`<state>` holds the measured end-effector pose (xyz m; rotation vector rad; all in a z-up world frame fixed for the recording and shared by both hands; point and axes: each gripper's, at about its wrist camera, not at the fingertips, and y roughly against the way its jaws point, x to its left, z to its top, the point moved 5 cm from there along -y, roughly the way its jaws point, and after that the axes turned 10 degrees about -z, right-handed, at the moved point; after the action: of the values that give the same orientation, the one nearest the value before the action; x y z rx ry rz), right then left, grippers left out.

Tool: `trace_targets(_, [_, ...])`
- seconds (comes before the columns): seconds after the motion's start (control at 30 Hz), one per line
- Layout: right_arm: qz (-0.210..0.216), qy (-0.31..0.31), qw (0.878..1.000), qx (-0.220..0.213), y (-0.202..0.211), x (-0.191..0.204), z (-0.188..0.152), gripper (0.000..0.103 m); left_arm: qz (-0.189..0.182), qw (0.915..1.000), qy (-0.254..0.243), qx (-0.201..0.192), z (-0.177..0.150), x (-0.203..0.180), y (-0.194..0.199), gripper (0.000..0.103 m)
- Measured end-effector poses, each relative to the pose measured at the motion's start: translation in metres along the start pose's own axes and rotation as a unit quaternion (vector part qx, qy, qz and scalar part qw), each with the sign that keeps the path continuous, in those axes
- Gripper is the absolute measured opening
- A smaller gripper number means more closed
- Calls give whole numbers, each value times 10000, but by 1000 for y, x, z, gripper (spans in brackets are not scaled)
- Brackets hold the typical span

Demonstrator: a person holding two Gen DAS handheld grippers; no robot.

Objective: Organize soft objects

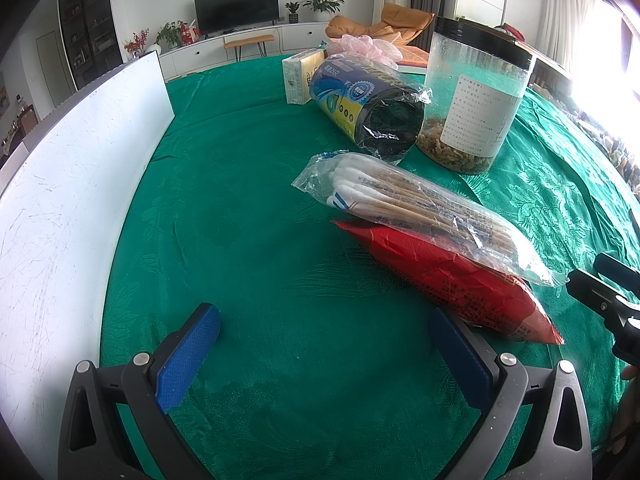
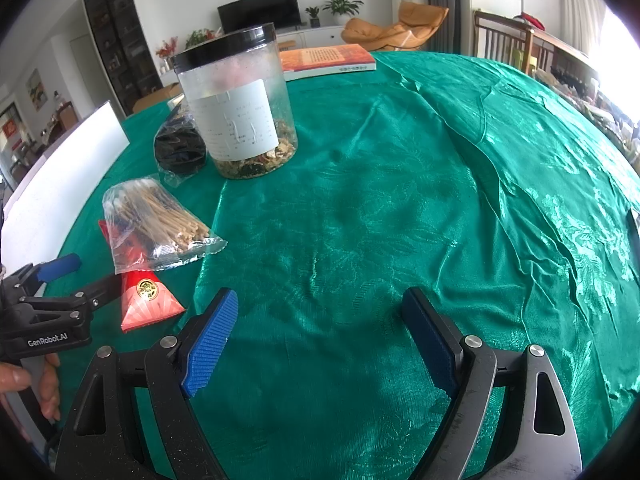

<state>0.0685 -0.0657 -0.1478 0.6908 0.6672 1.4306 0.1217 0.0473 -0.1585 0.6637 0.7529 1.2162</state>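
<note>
A clear bag of cotton swabs [image 1: 420, 208] [image 2: 156, 224] lies across a red foil packet [image 1: 460, 284] [image 2: 148, 304] on the green tablecloth [image 1: 260, 220]. Behind them rest a wrapped roll of black bin bags [image 1: 368, 108] [image 2: 180, 148], a tissue pack [image 1: 300, 76] and a pink bath pouf [image 1: 360, 46]. My left gripper [image 1: 324, 320] [image 2: 88, 276] is open, with nothing between its blue pads; its right finger sits just beside the packet's near end. My right gripper [image 2: 320, 300] [image 1: 596, 276] is open over bare cloth, to the right of the pile.
A tall clear jar with a black lid [image 1: 476, 96] [image 2: 240, 108] stands beside the bin-bag roll. An orange book [image 2: 328, 60] lies at the far edge. A white board [image 1: 80, 168] [image 2: 60, 176] stands along the left. A hand [image 2: 24, 384] holds the left gripper's handle.
</note>
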Motion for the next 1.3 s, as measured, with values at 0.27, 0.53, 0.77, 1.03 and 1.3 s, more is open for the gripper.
trace_targets(0.27, [-7, 6, 10000, 0, 0, 1, 0, 86, 1, 10000, 0, 0, 0, 0, 0, 103])
trace_targets(0.53, [-14, 11, 10000, 1, -1, 2, 0, 87, 1, 10000, 0, 0, 0, 0, 0, 103])
trace_targets(0.77, [-20, 16, 10000, 2, -1, 3, 0, 87, 0, 10000, 0, 0, 0, 0, 0, 103])
trace_targets(1.03, [-28, 32, 10000, 4, 0, 3, 0, 87, 24, 10000, 19, 27, -2, 1, 2, 103])
trace_targets(1.3, [670, -573, 9961, -83, 6, -17, 5, 87, 11, 10000, 63, 15, -18, 15, 15, 103])
